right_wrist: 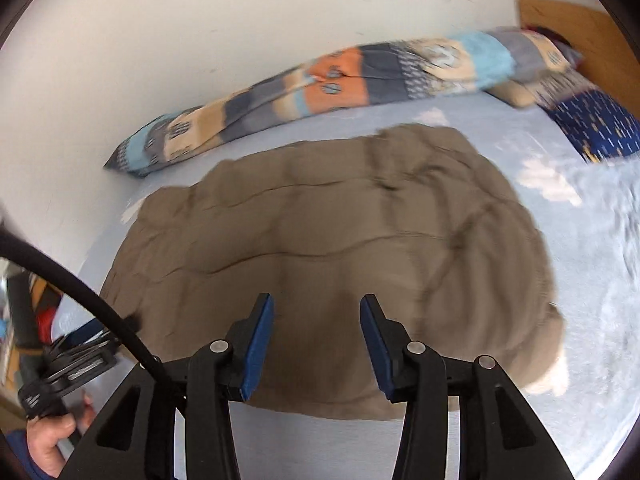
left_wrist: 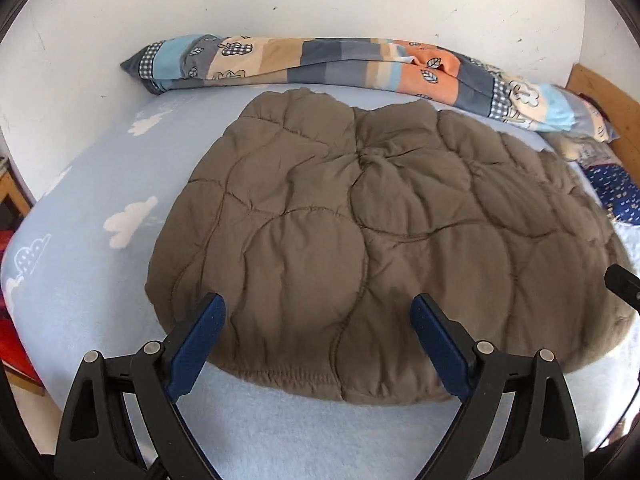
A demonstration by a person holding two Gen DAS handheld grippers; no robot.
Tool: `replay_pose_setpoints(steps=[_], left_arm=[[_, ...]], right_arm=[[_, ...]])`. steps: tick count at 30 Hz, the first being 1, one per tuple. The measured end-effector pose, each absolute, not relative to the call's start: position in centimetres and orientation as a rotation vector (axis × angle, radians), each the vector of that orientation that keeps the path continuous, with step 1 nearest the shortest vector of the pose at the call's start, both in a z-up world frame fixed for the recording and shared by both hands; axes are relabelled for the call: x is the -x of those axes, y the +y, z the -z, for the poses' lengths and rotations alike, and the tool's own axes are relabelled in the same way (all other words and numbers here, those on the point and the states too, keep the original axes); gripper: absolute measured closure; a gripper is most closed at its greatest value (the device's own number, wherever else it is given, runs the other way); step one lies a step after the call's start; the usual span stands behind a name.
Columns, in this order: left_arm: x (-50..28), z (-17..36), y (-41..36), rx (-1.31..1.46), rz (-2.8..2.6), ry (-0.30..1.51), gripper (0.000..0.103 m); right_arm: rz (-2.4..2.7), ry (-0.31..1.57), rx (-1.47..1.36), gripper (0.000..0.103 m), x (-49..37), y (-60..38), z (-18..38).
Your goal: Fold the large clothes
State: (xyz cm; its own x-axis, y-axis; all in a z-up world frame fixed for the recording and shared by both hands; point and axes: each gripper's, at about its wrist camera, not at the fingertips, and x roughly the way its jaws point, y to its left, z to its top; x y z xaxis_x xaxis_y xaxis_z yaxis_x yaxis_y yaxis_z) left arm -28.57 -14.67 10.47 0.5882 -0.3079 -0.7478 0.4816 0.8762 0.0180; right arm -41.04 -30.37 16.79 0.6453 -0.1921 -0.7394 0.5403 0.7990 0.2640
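Note:
A large brown quilted jacket lies spread flat on the light blue bed sheet; it also shows in the right wrist view, blurred. My left gripper is open wide and empty, hovering over the jacket's near hem. My right gripper is open and empty, above the jacket's near edge. The other gripper's black tip shows at the right edge of the left wrist view. The left gripper shows in the person's hand at the lower left of the right wrist view.
A rolled patchwork duvet lies along the white wall behind the jacket, also in the right wrist view. A dark blue patterned pillow and a wooden headboard are at the right. A black cable crosses the lower left.

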Motion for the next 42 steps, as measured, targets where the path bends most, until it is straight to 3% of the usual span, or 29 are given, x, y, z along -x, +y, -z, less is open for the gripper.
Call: replay_pose_setpoints(steps=[14, 42], left_arm=[[28.2, -8.9, -16.4, -0.288, 0.438, 0.77, 0.007], [28.8, -8.0, -16.2, -0.324, 0.456, 0.713, 0.006]], right_arm=[[0.424, 0.921, -0.383, 0.05, 36.6, -29.6, -12.1], [0.43, 0.955, -0.338, 0.048, 35.9, -28.7, -10.1]])
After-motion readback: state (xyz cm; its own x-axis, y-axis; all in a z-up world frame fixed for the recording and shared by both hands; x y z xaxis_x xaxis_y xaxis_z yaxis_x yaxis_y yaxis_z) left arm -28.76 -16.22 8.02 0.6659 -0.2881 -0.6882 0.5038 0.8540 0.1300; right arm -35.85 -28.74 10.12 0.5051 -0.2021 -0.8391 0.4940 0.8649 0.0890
